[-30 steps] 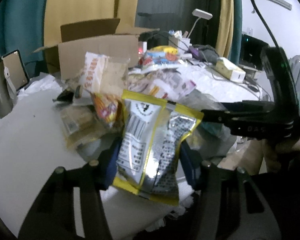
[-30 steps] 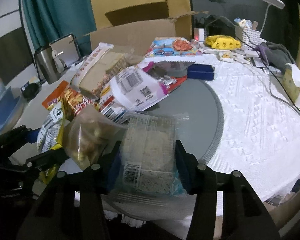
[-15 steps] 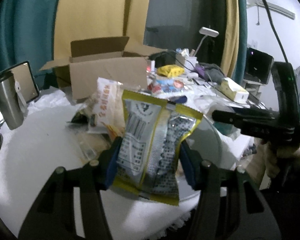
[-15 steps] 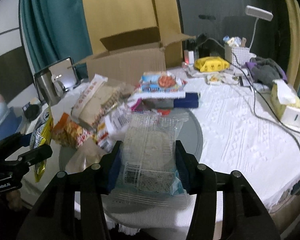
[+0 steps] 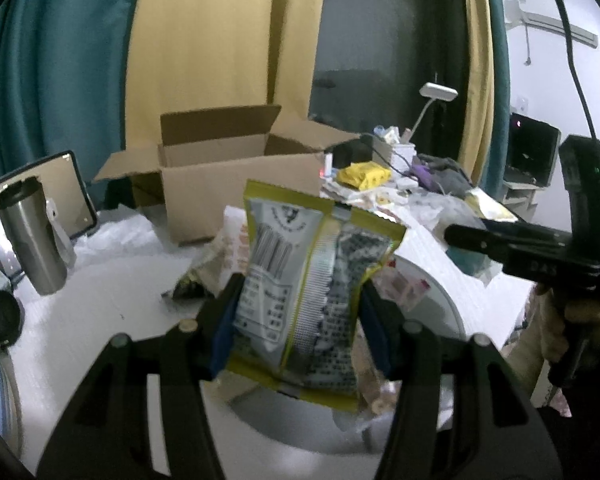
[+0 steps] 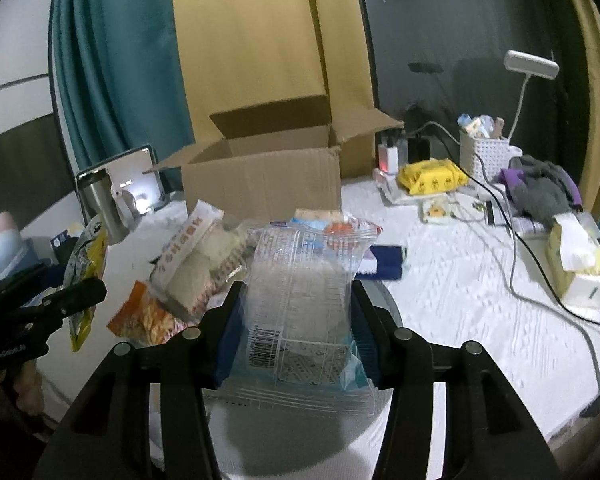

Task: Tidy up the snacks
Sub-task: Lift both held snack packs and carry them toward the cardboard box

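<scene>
Left gripper [image 5: 298, 312]: clamped on the yellow pouch [image 5: 308, 284] — held upright above the table [image 5: 100, 300], long axis vertical, top tilted slightly left.
Box [image 6: 260, 176]: open, flaps out, behind the snack pile [image 6: 192, 264].
Right gripper [image 6: 296, 316]: clamped on the clear packet [image 6: 300, 292] — upright, barcode end lowest.

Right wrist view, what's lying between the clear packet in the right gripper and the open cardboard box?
In the right wrist view, a red-and-blue snack pack lies between the clear packet and the cardboard box, on the white tablecloth.
</scene>
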A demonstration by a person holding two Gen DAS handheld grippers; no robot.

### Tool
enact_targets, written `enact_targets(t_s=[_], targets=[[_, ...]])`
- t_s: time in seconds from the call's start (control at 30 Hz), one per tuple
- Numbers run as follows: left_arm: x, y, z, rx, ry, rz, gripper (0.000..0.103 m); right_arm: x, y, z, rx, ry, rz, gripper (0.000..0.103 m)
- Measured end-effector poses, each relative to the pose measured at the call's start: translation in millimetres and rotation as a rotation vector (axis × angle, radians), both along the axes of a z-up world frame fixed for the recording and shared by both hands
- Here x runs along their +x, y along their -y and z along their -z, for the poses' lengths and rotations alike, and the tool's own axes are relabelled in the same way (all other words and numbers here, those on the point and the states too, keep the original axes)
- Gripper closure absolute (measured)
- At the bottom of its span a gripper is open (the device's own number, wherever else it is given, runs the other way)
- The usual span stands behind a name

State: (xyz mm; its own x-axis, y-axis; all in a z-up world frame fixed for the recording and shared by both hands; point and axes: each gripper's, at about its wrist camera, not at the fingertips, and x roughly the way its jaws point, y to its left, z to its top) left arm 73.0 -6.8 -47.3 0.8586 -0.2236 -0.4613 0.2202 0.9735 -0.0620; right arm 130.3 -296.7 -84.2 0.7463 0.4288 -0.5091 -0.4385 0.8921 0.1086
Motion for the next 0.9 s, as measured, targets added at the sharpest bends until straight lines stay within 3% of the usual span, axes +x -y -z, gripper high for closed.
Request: enact_targets(t_s=[0.9], targets=[[80,-31,-42,-0.029,0.080,-0.066,0.047,76,-36,-45,0.000,0.079,-0.053,0.050]])
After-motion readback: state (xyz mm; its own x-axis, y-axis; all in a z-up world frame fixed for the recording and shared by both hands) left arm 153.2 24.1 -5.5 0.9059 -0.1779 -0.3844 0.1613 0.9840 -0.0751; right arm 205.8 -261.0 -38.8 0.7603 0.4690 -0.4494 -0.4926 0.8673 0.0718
